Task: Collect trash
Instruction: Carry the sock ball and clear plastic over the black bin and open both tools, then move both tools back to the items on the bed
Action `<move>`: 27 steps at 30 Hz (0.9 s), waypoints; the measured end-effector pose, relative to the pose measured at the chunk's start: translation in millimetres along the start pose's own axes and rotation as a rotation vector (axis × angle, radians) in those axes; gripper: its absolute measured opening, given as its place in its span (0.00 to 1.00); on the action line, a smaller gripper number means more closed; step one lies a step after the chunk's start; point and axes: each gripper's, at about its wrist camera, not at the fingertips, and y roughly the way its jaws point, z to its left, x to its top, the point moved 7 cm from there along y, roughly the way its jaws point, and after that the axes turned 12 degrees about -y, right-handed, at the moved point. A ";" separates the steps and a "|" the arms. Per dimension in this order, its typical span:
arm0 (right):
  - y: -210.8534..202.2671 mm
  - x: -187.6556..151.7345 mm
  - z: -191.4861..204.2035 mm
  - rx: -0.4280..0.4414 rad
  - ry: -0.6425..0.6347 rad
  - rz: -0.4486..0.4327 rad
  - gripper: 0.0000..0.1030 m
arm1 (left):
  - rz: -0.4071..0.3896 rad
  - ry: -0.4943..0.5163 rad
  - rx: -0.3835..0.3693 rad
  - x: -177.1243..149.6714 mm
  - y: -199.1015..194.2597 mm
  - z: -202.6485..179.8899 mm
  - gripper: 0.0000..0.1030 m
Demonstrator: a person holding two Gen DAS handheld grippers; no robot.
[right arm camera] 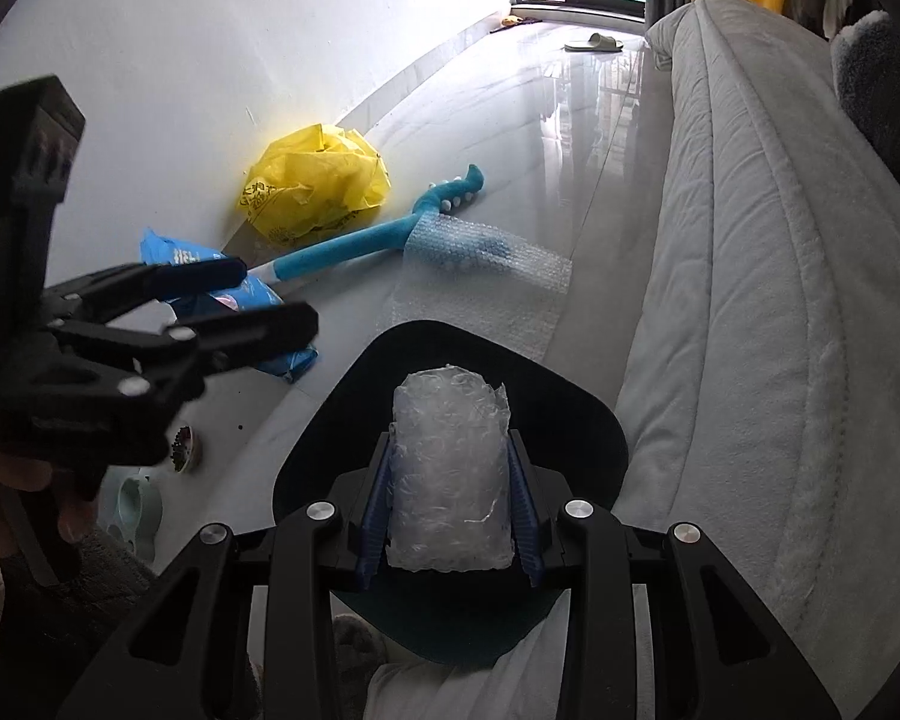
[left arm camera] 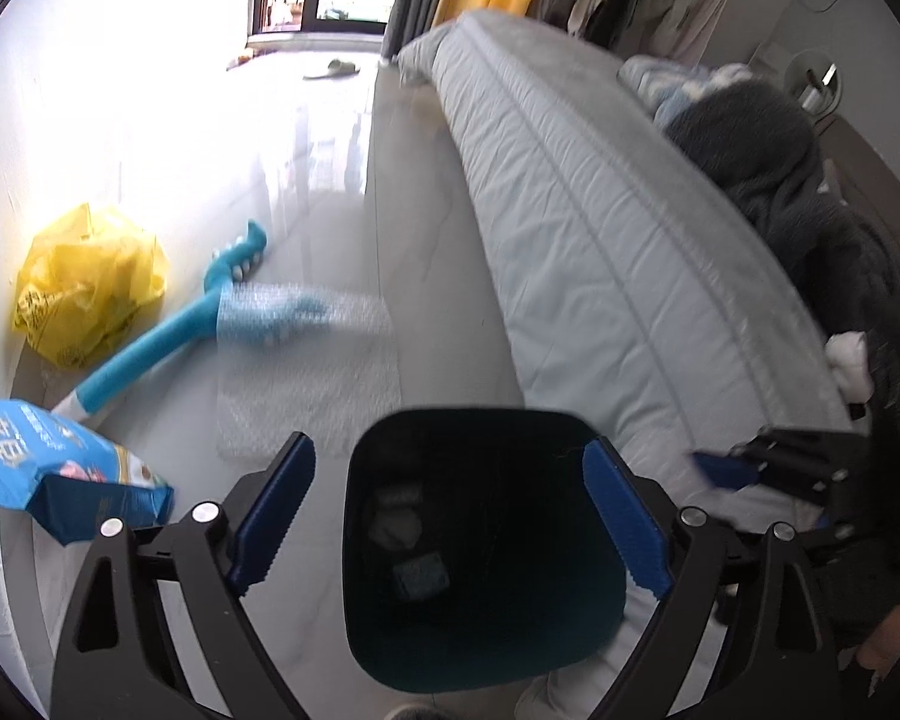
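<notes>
Chinese print, too blurred to read, marks the blue packet [left arm camera: 60, 468] and yellow bag [right arm camera: 312, 186]

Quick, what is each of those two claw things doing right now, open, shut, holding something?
Left gripper: open, holding nothing, above the dark bin.
Right gripper: shut on a wad of bubble wrap, over the bin.
</notes>
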 end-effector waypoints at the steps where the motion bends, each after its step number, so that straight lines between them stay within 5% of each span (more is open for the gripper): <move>1: 2.3 -0.8 -0.2 0.002 0.001 0.007 0.35 | -0.021 0.002 -0.007 3.8 -5.0 -2.5 0.90; 14: 24.6 -17.7 6.3 0.017 -0.010 0.100 0.35 | -0.248 -0.052 -0.184 43.4 -68.8 -28.9 0.92; 23: 27.7 -18.8 8.9 0.022 -0.009 0.117 0.37 | -0.389 0.002 -0.175 54.6 -105.5 -44.0 0.92; 24: 26.8 -18.2 9.5 0.018 -0.011 0.117 0.38 | -0.406 0.013 -0.163 56.0 -109.0 -47.4 0.93; 26: 21.3 -15.7 9.4 0.012 -0.008 0.103 0.64 | -0.430 0.020 -0.162 57.5 -113.6 -48.9 0.94; 27: 17.1 -13.7 9.3 0.012 -0.005 0.094 0.65 | -0.441 0.017 -0.167 58.8 -116.5 -50.7 0.94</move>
